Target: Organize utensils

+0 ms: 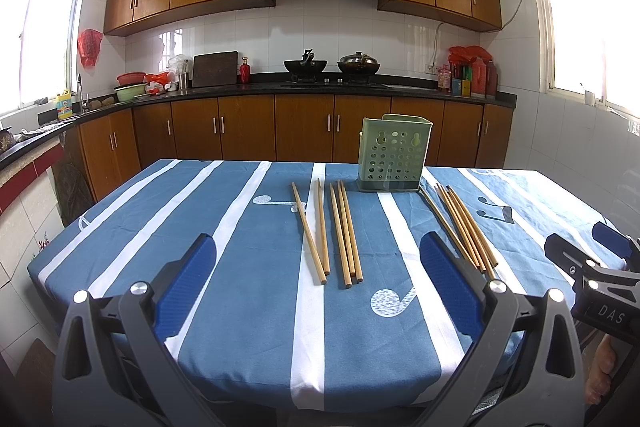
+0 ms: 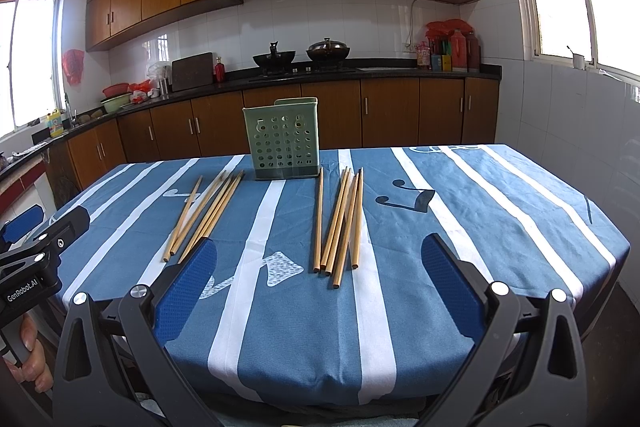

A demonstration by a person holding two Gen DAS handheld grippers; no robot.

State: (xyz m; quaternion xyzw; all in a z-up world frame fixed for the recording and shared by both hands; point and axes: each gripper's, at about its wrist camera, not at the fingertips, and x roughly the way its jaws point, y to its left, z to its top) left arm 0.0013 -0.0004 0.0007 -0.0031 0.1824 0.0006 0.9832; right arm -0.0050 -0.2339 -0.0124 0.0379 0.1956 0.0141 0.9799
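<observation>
Nearest the lens, the left gripper [image 1: 316, 267] hangs over the near edge of the table with its two blue ribbed pads [image 1: 188, 287] spread wide and nothing between them. Just beyond it, on the blue cloth with white stripes and music-note prints [image 1: 248, 307], lies the left group of five thin round wooden chopsticks [image 1: 336, 235], pale tan, smooth and lightly tapered, pointing roughly away from the viewer; two are splayed a little apart and three lie close together.

Further back and slightly to the right stands the pale green plastic utensil holder [image 1: 394, 157], a boxy upright caddy with round holes punched in its front wall and a darker base. Nothing shows above its rim, so it appears to be empty. Right of it lies the right group of similar wooden chopsticks [image 2: 340, 223], some crossing one another.

At the right, the right gripper [image 2: 318, 269] is likewise spread wide and empty, hovering at the near edge of the cloth.

By my reading the job has barely begun: every chopstick in view is loose on the cloth, and all remain to be gathered and stood in the holder.
</observation>
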